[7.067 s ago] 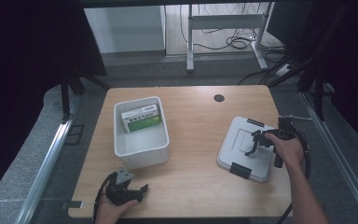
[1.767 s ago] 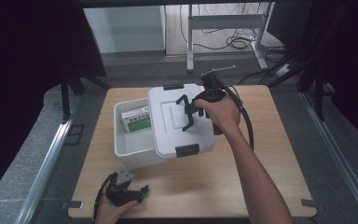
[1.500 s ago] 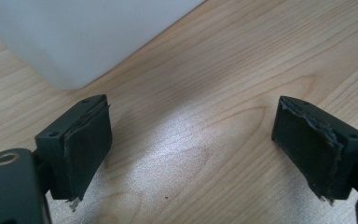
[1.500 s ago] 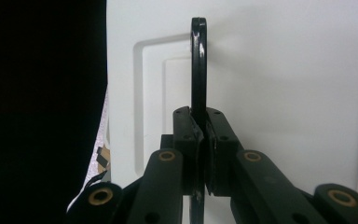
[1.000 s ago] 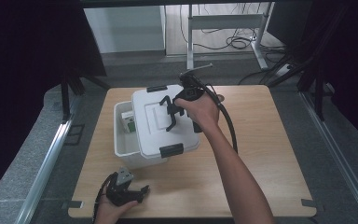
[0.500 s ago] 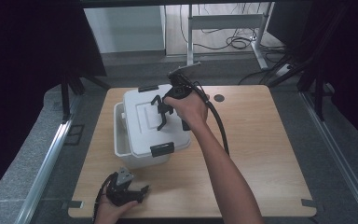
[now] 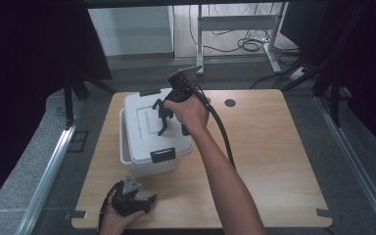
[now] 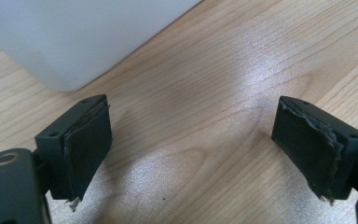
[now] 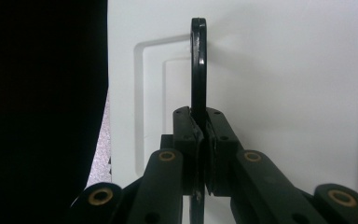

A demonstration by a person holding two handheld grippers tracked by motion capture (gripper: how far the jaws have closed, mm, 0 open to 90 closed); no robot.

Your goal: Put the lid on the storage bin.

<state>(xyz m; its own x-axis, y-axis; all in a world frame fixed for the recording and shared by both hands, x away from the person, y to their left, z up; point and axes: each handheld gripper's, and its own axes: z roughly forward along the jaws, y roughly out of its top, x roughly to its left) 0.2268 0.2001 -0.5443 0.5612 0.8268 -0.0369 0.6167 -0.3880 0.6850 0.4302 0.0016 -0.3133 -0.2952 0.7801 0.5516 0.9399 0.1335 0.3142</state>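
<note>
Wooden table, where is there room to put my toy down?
The right half of the light wooden table is bare, past the person's forearm. It is crowded at left: the white lidded plastic box and the left gripper.

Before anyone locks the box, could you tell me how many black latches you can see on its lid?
2: one latch on the lid's near edge, facing the person, and one on its far edge. None other shows; the hand may hide more.
</note>
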